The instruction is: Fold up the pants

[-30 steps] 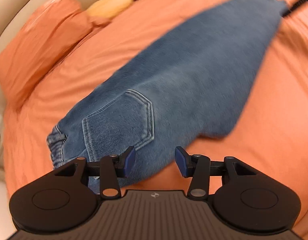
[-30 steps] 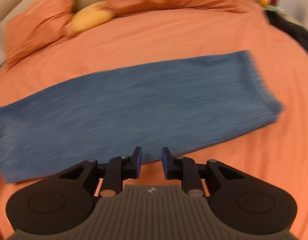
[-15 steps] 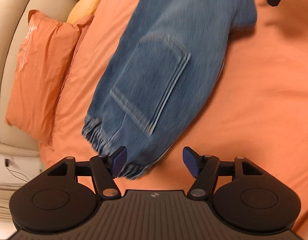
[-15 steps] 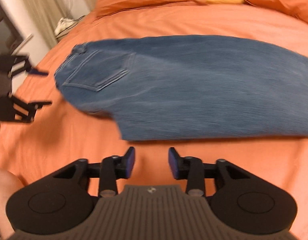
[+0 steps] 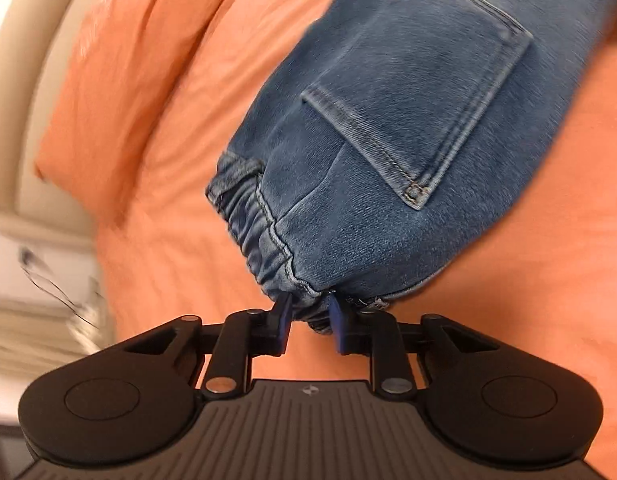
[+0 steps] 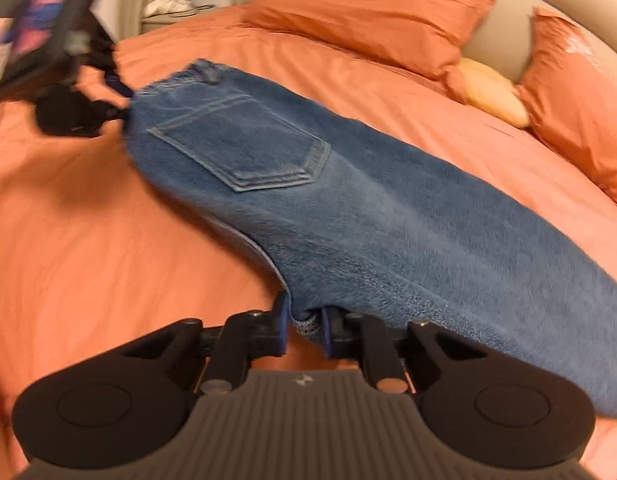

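Blue denim pants [image 5: 408,128], folded lengthwise with a back pocket up, lie on the orange bed sheet [image 5: 548,280]. My left gripper [image 5: 308,320] is shut on the elastic waistband corner. In the right wrist view the pants [image 6: 388,208] stretch from upper left to lower right. My right gripper [image 6: 306,328] is shut on the crotch edge of the pants. The left gripper [image 6: 120,100] shows there at the waistband, upper left. The leg ends are out of view.
Orange pillows [image 6: 368,20] and a yellow cushion [image 6: 492,96] lie at the head of the bed by a beige headboard [image 6: 496,4]. An orange pillow [image 5: 120,80] lies left of the waistband. A nightstand with white items [image 6: 168,4] stands beyond the bed.
Both grippers moved in to the pants and closed: the left on the waistband corner, the right on the crotch edge. Before, both were open and apart from the cloth.
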Action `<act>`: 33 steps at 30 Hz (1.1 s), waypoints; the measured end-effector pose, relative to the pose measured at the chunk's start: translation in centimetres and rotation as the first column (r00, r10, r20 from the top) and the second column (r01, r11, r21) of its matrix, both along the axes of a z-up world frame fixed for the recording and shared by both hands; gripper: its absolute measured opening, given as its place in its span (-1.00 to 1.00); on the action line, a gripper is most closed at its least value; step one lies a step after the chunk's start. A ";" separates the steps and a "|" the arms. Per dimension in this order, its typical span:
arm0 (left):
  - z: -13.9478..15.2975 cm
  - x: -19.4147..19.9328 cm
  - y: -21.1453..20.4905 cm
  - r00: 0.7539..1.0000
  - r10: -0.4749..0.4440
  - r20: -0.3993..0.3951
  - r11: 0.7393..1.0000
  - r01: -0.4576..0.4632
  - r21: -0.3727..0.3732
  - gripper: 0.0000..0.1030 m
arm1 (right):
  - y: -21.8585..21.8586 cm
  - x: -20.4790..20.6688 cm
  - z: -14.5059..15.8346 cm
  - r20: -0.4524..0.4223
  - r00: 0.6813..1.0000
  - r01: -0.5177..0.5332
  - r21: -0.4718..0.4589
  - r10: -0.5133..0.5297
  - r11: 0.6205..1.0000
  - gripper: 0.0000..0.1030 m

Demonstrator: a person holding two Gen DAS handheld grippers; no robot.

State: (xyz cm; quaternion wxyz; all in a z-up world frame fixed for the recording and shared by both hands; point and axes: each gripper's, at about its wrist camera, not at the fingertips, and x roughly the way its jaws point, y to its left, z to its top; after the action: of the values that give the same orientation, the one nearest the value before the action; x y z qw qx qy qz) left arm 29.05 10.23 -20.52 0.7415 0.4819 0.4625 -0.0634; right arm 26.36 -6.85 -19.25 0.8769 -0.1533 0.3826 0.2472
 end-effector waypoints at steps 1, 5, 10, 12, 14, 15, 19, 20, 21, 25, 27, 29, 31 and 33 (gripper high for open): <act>0.2 0.4 0.2 1.000 0.013 -0.005 1.000 -0.013 -0.019 -0.60 | -0.2 -0.1 0.5 -0.006 1.000 -0.022 -0.012 0.022 1.000 -0.83; -0.8 1.3 0.6 0.999 0.038 -0.011 0.999 -0.038 0.007 -0.75 | -0.8 -0.2 -0.6 -0.089 0.995 -0.052 -0.034 0.049 0.998 -0.84; -3.2 2.0 3.2 0.989 0.146 -0.038 0.987 -0.142 0.079 -0.87 | -1.1 0.9 -4.2 -0.214 0.977 0.022 -0.001 -0.022 1.000 -0.83; -2.6 1.4 3.8 0.987 0.152 -0.051 0.987 -0.149 0.053 -0.80 | -1.5 1.3 -4.3 -0.237 0.970 0.061 0.031 -0.051 0.998 -0.83; -1.4 0.5 3.7 0.990 0.135 -0.036 0.990 -0.133 0.054 -0.74 | -2.1 1.4 -3.8 -0.256 0.963 0.097 0.061 -0.079 0.993 -0.78; -0.5 0.0 3.5 0.992 0.125 -0.028 0.991 -0.124 0.043 -0.74 | -2.5 1.6 -3.6 -0.279 0.956 0.118 0.076 -0.093 0.990 -0.73; 3.8 -1.3 1.9 0.990 0.138 -0.013 0.987 -0.139 -0.085 -0.65 | -5.6 1.0 -2.9 -0.338 0.929 0.212 0.161 -0.148 0.964 -0.71; 4.8 -1.4 1.3 0.990 0.142 -0.009 0.982 -0.142 -0.127 -0.64 | -6.7 0.6 -2.5 -0.339 0.926 0.240 0.184 -0.168 0.953 -0.62; 5.5 -1.6 0.4 0.989 0.145 -0.009 0.976 -0.145 -0.163 -0.62 | -8.0 0.3 -2.1 -0.343 0.920 0.274 0.211 -0.192 0.938 -0.49; 8.7 -2.1 -4.0 0.990 0.138 -0.015 0.944 -0.136 -0.302 -0.61 | -14.6 -0.6 0.1 -0.346 0.884 0.421 0.300 -0.314 0.856 -0.35; 10.0 -1.9 -6.5 0.992 0.127 -0.016 0.923 -0.124 -0.365 -0.59 | -18.8 -1.1 1.3 -0.340 0.858 0.493 0.330 -0.386 0.805 -0.19; 10.9 -1.7 -9.5 0.993 0.114 -0.024 0.898 -0.114 -0.424 -0.57 | -23.3 -1.5 2.2 -0.336 0.823 0.560 0.347 -0.458 0.752 -0.19; 11.5 -1.2 -12.4 0.994 0.101 -0.031 0.877 -0.103 -0.470 -0.57 | -28.0 -2.0 2.9 -0.323 0.784 0.619 0.348 -0.530 0.704 -0.19; 11.2 0.0 -15.0 0.995 0.090 -0.041 0.860 -0.099 -0.501 -0.57 | -32.4 -2.3 3.4 -0.310 0.739 0.674 0.340 -0.598 0.656 -0.19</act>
State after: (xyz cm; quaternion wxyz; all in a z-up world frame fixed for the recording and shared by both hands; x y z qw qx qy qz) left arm 29.10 -4.75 -9.28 0.8397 0.2488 0.4592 -0.1491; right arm 24.03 -39.25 -15.88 0.8824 0.2102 0.4207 0.0139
